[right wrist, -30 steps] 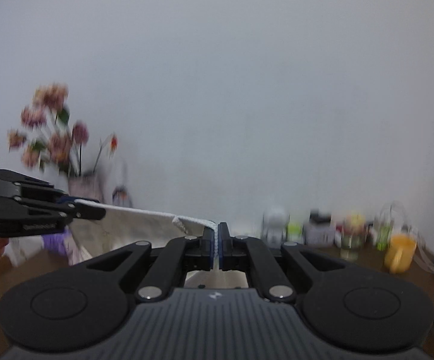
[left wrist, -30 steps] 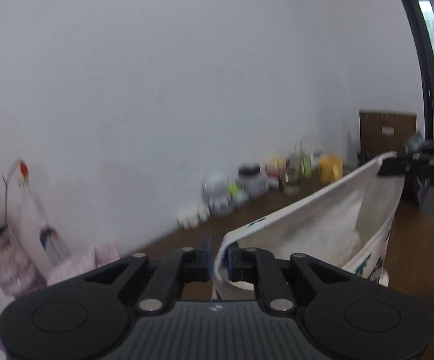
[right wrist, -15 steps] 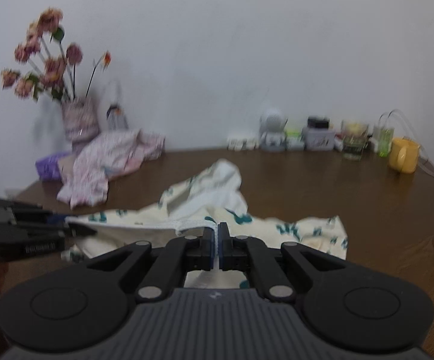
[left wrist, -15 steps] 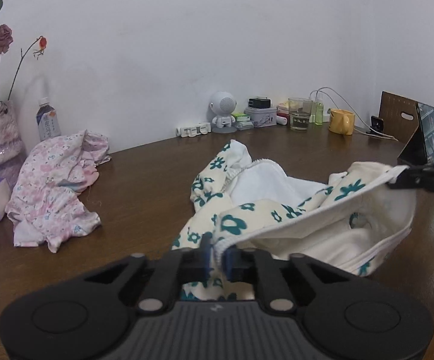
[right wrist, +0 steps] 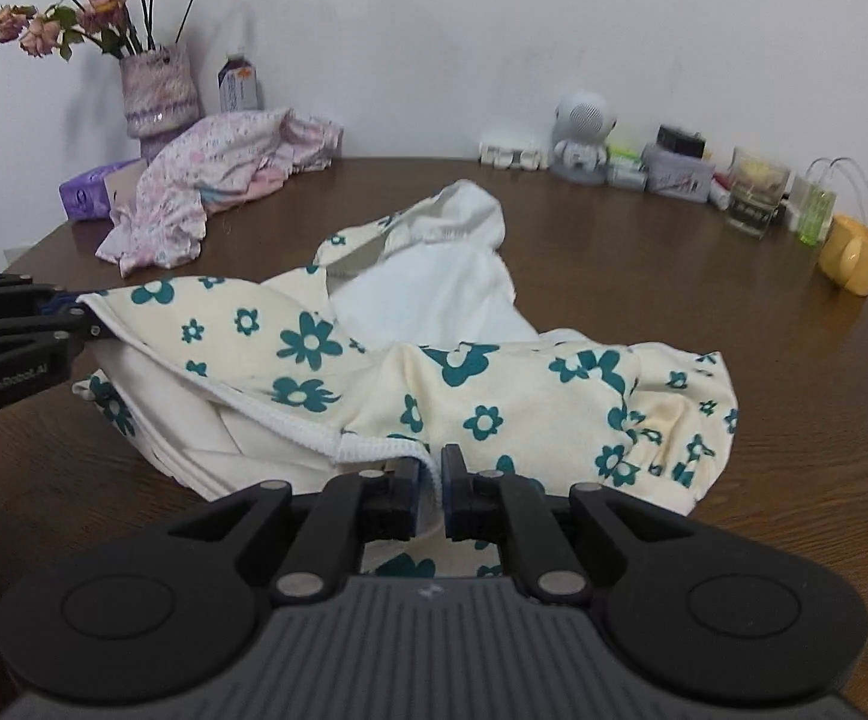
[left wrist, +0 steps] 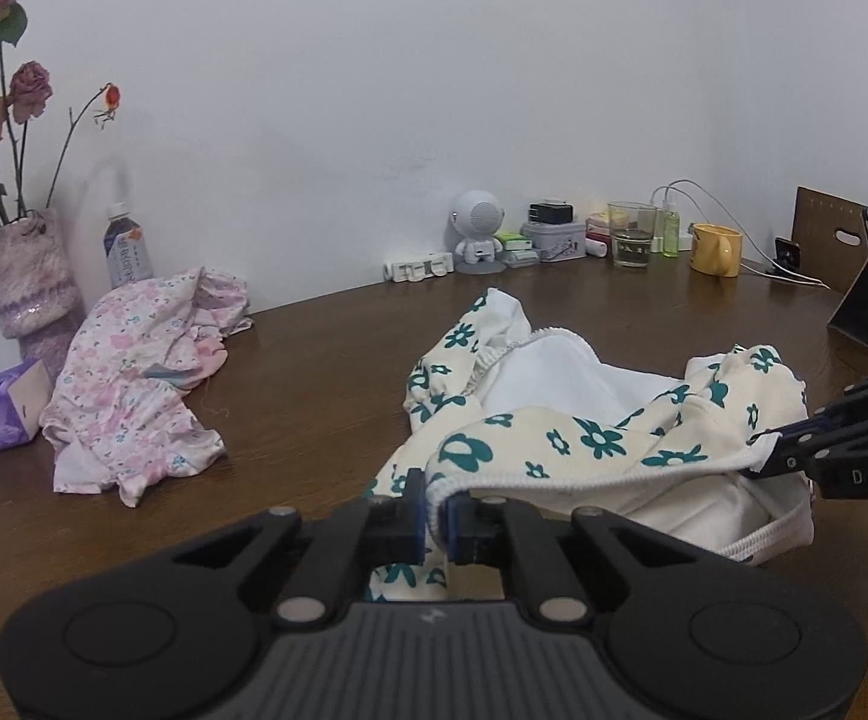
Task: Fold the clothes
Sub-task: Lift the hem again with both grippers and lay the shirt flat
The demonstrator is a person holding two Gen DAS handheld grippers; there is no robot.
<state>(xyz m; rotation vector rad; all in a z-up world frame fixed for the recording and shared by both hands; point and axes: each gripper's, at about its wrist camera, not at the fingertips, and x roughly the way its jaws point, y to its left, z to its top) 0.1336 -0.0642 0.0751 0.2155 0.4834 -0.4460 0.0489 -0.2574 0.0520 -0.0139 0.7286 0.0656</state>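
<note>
Fingers of the left gripper (left wrist: 434, 519) clamp the garment (right wrist: 493, 384) hem; the right gripper (right wrist: 431, 495) is easing open with hem between its pads. Both have lowered it onto the table (right wrist: 643, 264), ready for folding

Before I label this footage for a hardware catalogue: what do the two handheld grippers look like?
Both are matte black. The left gripper and right gripper each have angular linkage fingers with silver pivot pins, blue pads, two round discs and a ribbed grey centre plate. White lettering marks their sides. No cables or sleeves show.
</note>
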